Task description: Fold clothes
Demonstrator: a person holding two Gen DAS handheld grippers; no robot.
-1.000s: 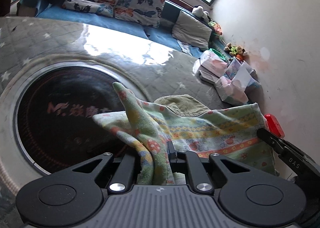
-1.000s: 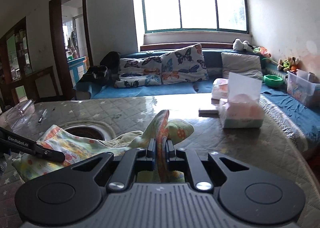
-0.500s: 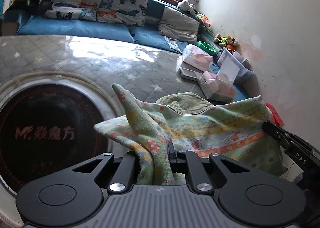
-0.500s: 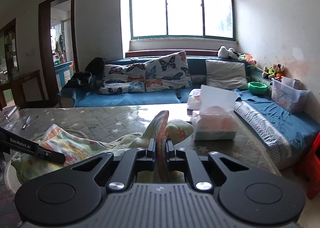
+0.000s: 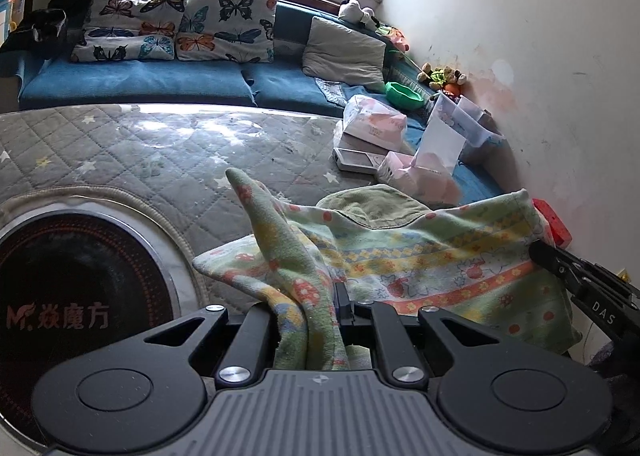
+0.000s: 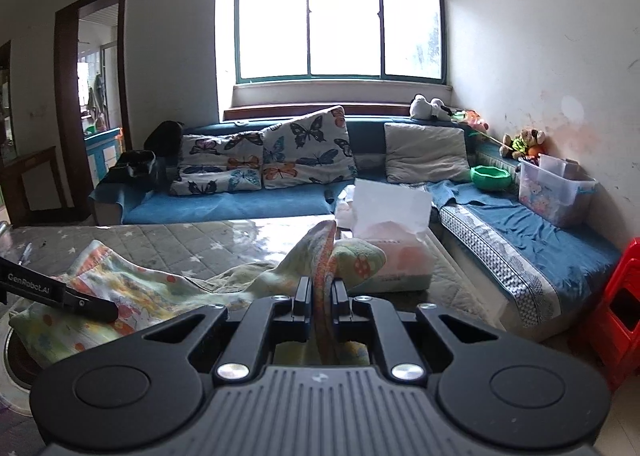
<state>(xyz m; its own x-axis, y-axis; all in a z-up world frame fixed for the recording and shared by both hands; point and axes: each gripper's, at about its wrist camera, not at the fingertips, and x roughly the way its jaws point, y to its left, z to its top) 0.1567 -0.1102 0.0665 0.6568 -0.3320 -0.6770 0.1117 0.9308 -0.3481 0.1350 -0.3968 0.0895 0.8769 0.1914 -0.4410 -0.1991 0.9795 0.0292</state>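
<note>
A green, yellow and orange patterned cloth (image 5: 420,264) hangs stretched between my two grippers above the quilted table (image 5: 160,151). My left gripper (image 5: 308,304) is shut on one bunched corner of it. My right gripper (image 6: 320,288) is shut on the opposite corner, which sticks up between its fingers. The cloth (image 6: 132,292) sags toward the left in the right wrist view. A plain olive-green piece of cloth (image 5: 372,203) shows behind the patterned cloth. The right gripper's finger (image 5: 580,288) shows at the right edge of the left wrist view. The left gripper's finger (image 6: 52,288) shows at the left in the right wrist view.
A round black hotplate (image 5: 72,296) is set into the table at the left. Tissue packs (image 5: 420,171) and a flat box (image 5: 356,159) lie at the table's far right. A blue sofa (image 6: 240,203) with butterfly cushions stands behind. A red stool (image 6: 616,312) stands at the right.
Both grippers have drawn back and to the right with the cloth held between them. The hotplate has slid toward the left of the left wrist view. The grips are unchanged.
</note>
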